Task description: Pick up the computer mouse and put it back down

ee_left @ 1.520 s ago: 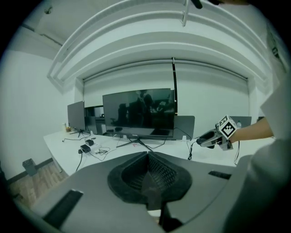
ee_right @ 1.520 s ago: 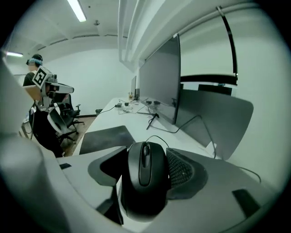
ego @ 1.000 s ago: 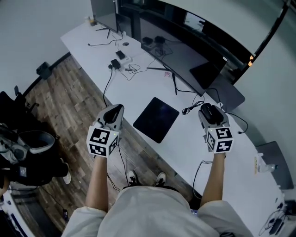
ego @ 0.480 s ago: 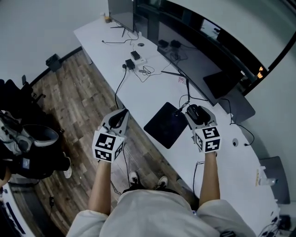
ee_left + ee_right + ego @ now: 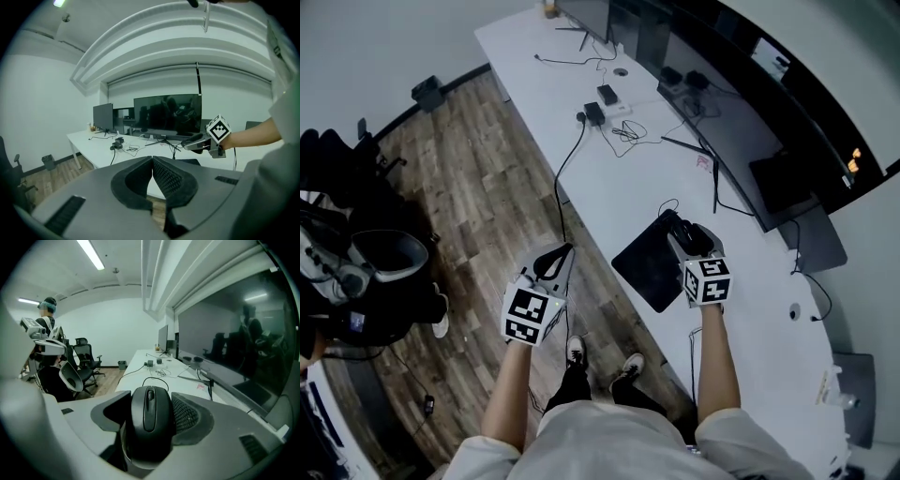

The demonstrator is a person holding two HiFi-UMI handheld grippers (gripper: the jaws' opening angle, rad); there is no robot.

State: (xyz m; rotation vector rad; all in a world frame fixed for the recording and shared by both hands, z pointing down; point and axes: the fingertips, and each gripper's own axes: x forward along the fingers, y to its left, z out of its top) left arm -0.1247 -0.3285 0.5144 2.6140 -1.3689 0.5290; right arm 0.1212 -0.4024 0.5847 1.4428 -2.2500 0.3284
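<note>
A black computer mouse (image 5: pixel 149 416) sits between the pads of my right gripper (image 5: pixel 150 404), which is shut on it; its cable (image 5: pixel 151 379) loops down to the white desk (image 5: pixel 140 363). In the head view the right gripper (image 5: pixel 685 234) holds the mouse (image 5: pixel 693 238) just above the right edge of the black mouse pad (image 5: pixel 647 265). My left gripper (image 5: pixel 564 253) hangs off the desk's near edge, over the wooden floor. Its jaws (image 5: pixel 152 164) are shut with nothing in them. From the left gripper view the right gripper (image 5: pixel 197 141) shows ahead at the right.
A wide dark monitor (image 5: pixel 787 103) runs along the back of the desk (image 5: pixel 609 178). A power strip (image 5: pixel 602 101) with tangled cables lies at the far end. An office chair (image 5: pixel 380 258) stands on the floor at the left. The person's feet (image 5: pixel 600 361) are below the desk edge.
Both hands have come down and toward the desk's near edge. The right gripper carried the mouse leftward, from beside the mouse pad to its right edge. The left gripper stayed shut.
</note>
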